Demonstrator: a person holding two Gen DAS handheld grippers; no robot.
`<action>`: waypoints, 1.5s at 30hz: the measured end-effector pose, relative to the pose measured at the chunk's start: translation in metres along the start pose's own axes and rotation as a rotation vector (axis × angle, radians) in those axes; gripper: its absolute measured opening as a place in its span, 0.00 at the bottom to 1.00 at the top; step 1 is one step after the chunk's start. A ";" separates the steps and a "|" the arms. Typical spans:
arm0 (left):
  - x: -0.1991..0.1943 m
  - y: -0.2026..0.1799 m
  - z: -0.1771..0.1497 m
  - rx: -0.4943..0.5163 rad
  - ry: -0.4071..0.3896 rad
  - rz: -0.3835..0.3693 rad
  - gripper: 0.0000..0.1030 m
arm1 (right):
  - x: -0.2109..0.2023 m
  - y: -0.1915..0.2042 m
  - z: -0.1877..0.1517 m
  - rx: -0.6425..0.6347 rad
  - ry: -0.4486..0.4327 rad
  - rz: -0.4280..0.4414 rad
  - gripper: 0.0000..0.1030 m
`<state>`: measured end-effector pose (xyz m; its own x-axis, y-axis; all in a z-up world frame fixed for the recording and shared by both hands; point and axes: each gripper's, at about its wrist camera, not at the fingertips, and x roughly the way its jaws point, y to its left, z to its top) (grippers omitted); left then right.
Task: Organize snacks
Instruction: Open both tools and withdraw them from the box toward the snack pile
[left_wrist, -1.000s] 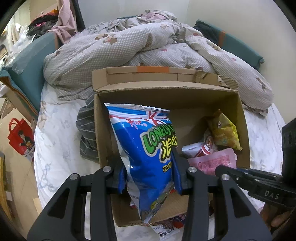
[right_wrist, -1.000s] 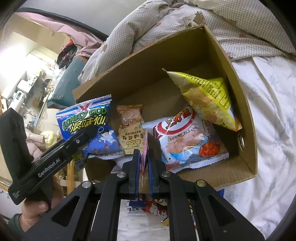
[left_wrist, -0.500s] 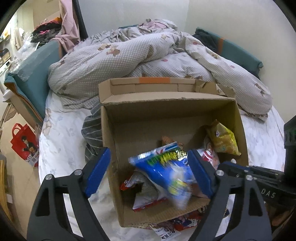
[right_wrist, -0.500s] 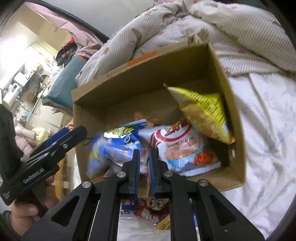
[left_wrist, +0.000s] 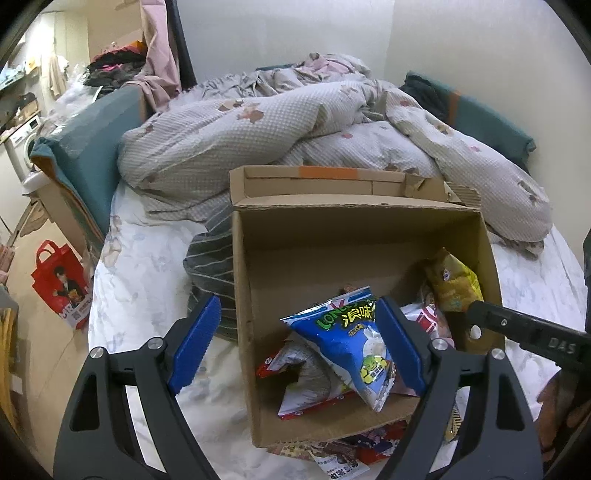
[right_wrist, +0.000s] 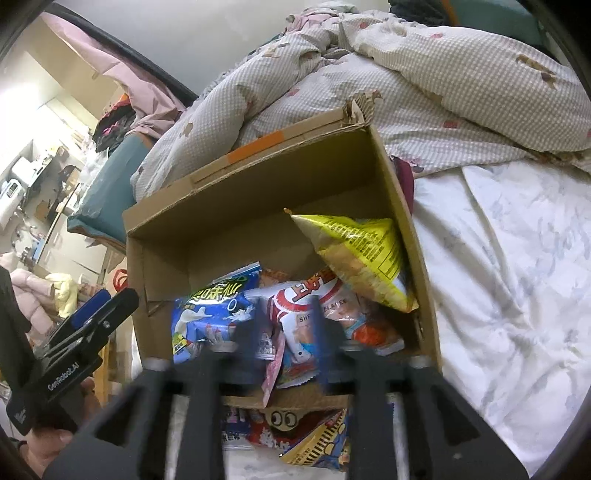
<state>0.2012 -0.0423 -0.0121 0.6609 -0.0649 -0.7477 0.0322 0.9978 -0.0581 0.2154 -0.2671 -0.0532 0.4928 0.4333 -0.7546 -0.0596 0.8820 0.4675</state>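
1. The cardboard box (left_wrist: 354, 236) sits on the bed, and everything else reads off it. The blue Lonely God chip bag (left_wrist: 351, 339) lies inside near the box's front wall, tilted over a red-and-white packet (left_wrist: 306, 384).
2. The left gripper (left_wrist: 299, 347) hovers over the box's front left corner, its blue pads (left_wrist: 195, 343) spread wide and holding nothing.
3. The right gripper (right_wrist: 286, 343) is at the box's front edge; motion blur smears its fingers, which look parted around a pink packet (right_wrist: 271, 373), but I cannot tell whether they grip it.
4. More snack packets (right_wrist: 295, 432) lie outside, against the box's front wall.
5. These look like light, puffy, slippery foil bags with brittle contents; I'd pinch a flat sealed edge gently rather than the air-filled middle.
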 end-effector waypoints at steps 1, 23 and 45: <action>-0.001 0.000 -0.001 -0.004 -0.001 0.000 0.81 | -0.001 0.000 -0.001 0.003 -0.010 0.001 0.83; -0.056 0.020 -0.045 -0.102 0.026 0.008 0.90 | -0.056 -0.003 -0.023 0.024 -0.063 0.023 0.84; -0.077 0.044 -0.101 -0.196 0.133 0.063 0.90 | -0.072 -0.048 -0.080 0.186 0.038 0.040 0.84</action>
<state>0.0764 0.0052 -0.0237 0.5524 -0.0168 -0.8334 -0.1608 0.9789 -0.1263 0.1137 -0.3256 -0.0576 0.4597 0.4773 -0.7489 0.0847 0.8158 0.5720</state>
